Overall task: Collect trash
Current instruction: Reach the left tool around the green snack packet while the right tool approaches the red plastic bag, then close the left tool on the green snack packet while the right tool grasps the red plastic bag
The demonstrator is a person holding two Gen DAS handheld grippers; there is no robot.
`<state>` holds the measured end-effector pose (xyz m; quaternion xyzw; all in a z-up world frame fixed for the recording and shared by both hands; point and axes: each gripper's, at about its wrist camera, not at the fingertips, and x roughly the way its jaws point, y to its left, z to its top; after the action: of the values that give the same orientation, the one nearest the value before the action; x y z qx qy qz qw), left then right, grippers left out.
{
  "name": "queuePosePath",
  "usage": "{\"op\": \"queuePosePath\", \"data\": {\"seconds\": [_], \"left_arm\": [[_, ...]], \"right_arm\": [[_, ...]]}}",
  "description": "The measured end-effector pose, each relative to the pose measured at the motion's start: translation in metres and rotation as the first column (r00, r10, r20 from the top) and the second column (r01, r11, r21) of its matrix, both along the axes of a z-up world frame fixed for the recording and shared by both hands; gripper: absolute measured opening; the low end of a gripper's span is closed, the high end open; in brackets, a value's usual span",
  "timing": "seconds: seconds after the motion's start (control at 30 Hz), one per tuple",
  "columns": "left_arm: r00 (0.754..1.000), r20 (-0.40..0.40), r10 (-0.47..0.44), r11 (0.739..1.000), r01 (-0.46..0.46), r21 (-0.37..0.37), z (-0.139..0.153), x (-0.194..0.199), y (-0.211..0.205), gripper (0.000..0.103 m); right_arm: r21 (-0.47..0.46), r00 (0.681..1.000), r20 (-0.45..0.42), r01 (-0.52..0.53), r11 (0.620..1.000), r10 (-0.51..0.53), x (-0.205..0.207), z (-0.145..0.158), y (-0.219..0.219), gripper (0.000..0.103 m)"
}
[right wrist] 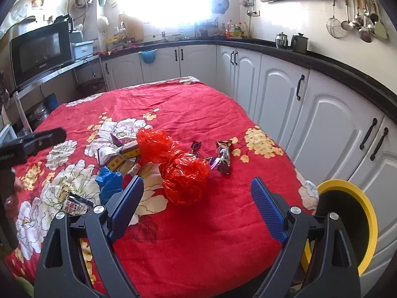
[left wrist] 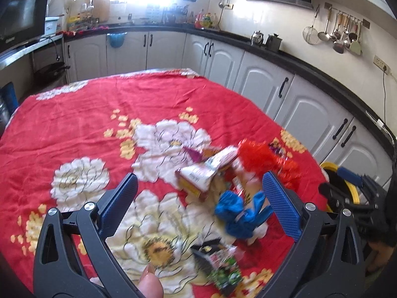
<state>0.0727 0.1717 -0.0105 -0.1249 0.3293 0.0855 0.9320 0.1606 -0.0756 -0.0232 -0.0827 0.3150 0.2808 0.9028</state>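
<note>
I had both grippers hovering over the bench, which was draped in a red floral cloth (right wrist: 188, 236). The left gripper (left wrist: 199, 204) had its jaws spread wide with nothing between the blue pads, and the right gripper (right wrist: 197, 207) likewise stood wide open and empty.

The trash lay scattered on the near right part of the cloth. From the right wrist view, a crumpled red plastic bag (right wrist: 184, 173) sat just ahead of my open jaws, between the two fingers in line of sight but apart from them. Behind it to the left lay a second bunch of red plastic (right wrist: 153, 146), touching a flattened yellow-and-white carton (right wrist: 119, 155). To the right of the red bag I saw a dark snack wrapper (right wrist: 224, 157) and a small purple wrapper (right wrist: 196, 147) lying near each other. A blue plastic bag (right wrist: 109, 185) rested just beside the right gripper's left finger, partly hidden by it, with a dark printed packet (right wrist: 75, 204) nearer the edge.

From the left wrist view, which was blurred, the same blue bag (left wrist: 238, 213) lay between the left gripper's fingers in line of sight, and a green-and-black packet (left wrist: 223, 270) lay closer in.

A black bin with a yellow rim (right wrist: 372, 223) stood off the bench's right edge, beside the white cabinets (right wrist: 322, 124).
</note>
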Motion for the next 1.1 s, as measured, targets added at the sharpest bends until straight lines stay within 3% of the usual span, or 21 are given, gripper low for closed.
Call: {"op": "queuePosePath", "data": {"seconds": [0.4,0.57,0.73,0.83,0.93,1.1], "left_arm": [[0.994,-0.096,-0.044,0.996,0.036,-0.084,-0.045,-0.017,-0.003,0.092],[0.988,-0.134,-0.079,0.990,0.062,-0.127,-0.061,-0.017,-0.010,0.086],[0.981,-0.169,-0.100,0.986,0.075,-0.150,-0.074,-0.016,-0.016,0.080],[0.980,-0.172,-0.103,0.985,0.077,-0.154,-0.076,-0.016,-0.016,0.079],[0.978,-0.182,-0.106,0.985,0.078,-0.152,-0.078,-0.017,-0.018,0.064],[0.974,-0.196,-0.117,0.985,0.088,-0.150,-0.082,-0.017,-0.023,0.051]], "right_arm": [[0.018,0.995,-0.100,0.011,1.000,-0.009,0.028,-0.029,0.019,0.084],[0.035,0.988,-0.153,0.019,0.999,-0.014,0.041,-0.042,0.021,0.068],[0.057,0.981,-0.194,-0.015,0.998,0.026,0.041,-0.053,0.020,0.033],[0.066,0.981,-0.185,-0.046,0.997,0.057,0.035,-0.053,0.020,0.023],[0.087,0.978,-0.192,-0.065,0.994,0.081,0.030,-0.052,0.018,0.018],[0.107,0.974,-0.200,-0.088,0.990,0.108,0.020,-0.049,0.014,0.015]]}}
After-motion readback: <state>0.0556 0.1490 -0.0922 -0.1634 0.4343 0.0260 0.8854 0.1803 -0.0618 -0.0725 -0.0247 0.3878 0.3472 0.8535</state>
